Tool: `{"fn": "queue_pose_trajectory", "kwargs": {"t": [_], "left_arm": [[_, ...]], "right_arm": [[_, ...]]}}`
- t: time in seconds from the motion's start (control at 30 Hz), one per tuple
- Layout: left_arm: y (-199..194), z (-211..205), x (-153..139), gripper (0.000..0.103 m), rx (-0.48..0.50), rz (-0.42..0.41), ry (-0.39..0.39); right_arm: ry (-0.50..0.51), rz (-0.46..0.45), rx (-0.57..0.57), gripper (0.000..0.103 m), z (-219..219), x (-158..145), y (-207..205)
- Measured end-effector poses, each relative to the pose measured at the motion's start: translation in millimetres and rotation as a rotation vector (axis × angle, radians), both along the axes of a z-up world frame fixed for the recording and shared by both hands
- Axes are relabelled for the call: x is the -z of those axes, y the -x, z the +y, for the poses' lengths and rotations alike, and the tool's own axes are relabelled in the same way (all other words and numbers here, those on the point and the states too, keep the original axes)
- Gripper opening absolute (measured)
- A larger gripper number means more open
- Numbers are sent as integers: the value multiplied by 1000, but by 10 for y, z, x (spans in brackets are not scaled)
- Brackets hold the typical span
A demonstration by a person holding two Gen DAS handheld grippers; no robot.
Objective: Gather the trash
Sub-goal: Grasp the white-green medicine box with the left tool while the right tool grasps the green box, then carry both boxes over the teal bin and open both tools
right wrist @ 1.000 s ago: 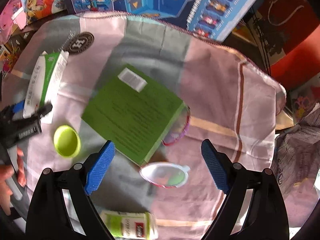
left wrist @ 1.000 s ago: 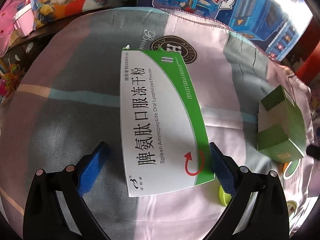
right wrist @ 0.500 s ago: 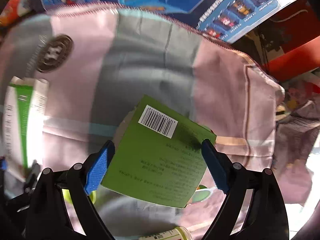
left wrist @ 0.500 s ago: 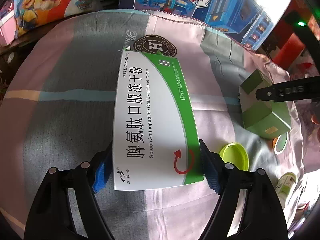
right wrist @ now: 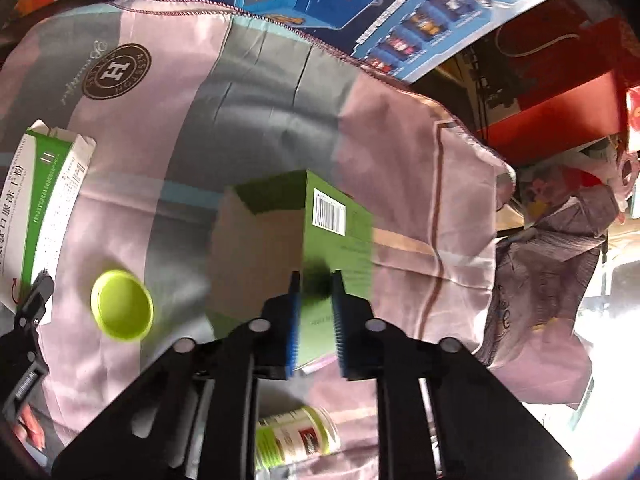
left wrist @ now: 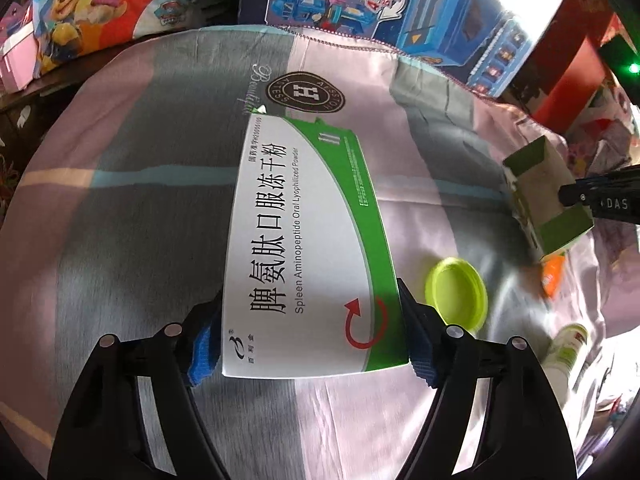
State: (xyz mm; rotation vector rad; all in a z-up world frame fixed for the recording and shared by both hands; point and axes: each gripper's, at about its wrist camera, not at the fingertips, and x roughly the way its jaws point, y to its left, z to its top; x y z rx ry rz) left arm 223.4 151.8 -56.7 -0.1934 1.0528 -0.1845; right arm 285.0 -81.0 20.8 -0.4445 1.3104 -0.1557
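A white and green medicine box point(left wrist: 304, 240) lies on the pink and grey cloth point(left wrist: 120, 200). My left gripper point(left wrist: 312, 340) has its jaws closing, and both blue pads press on the box's long sides near its close end. In the right wrist view an open green carton point(right wrist: 340, 232) stands tilted above the cloth. My right gripper point(right wrist: 316, 308) has its jaws closing, pinched on the carton's green side wall. The same carton point(left wrist: 560, 224) shows at the right edge of the left wrist view, with a black finger on it.
A lime green lid point(right wrist: 122, 304) lies between the two boxes. A green-labelled bottle point(right wrist: 296, 440) lies on its side near the cloth's front. Blue toy boxes point(right wrist: 360, 0) line the far edge. A red box point(right wrist: 560, 112) and a purple bag point(right wrist: 552, 260) sit to the right.
The left jaws came in from wide apart onto the medicine box's sides. The right jaws went from wide open around the green carton to pinched on its wall, and the carton tipped up.
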Motion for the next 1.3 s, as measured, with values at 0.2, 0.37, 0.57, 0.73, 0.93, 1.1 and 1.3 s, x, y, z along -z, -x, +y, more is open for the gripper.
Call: {"fn": "queue_pose_trajectory", "kwargs": {"t": [0.2,0.37,0.57,0.73,0.93,1.1,1.3], "left_arm": [[346,-45,-184,76,34,-35,42],[599,-125,-302,76,49,-52,53],[850,-381,-569,76,91,-102,33],[1037,-793,-855,76,167,-151,18],[1171,-1427,-1014,76,272,-166,10],[1284,-2110,-1082,76,395,-165,4],[1437,-3141,-1103,76,576,-152,-12]], "right_arm": [[-68,-53,-39,1,-81,-205,326],[-182,-106,-73,1,-114,-418,622],[-264,-153,-54,1,-414,-604,898],[-325,-200,-7,1,-945,-747,1207],[-372,-255,93,1,-1800,-850,1600],[-396,-291,189,1,-2554,-848,1941],[-414,-339,354,1,-3590,-758,2471]]}}
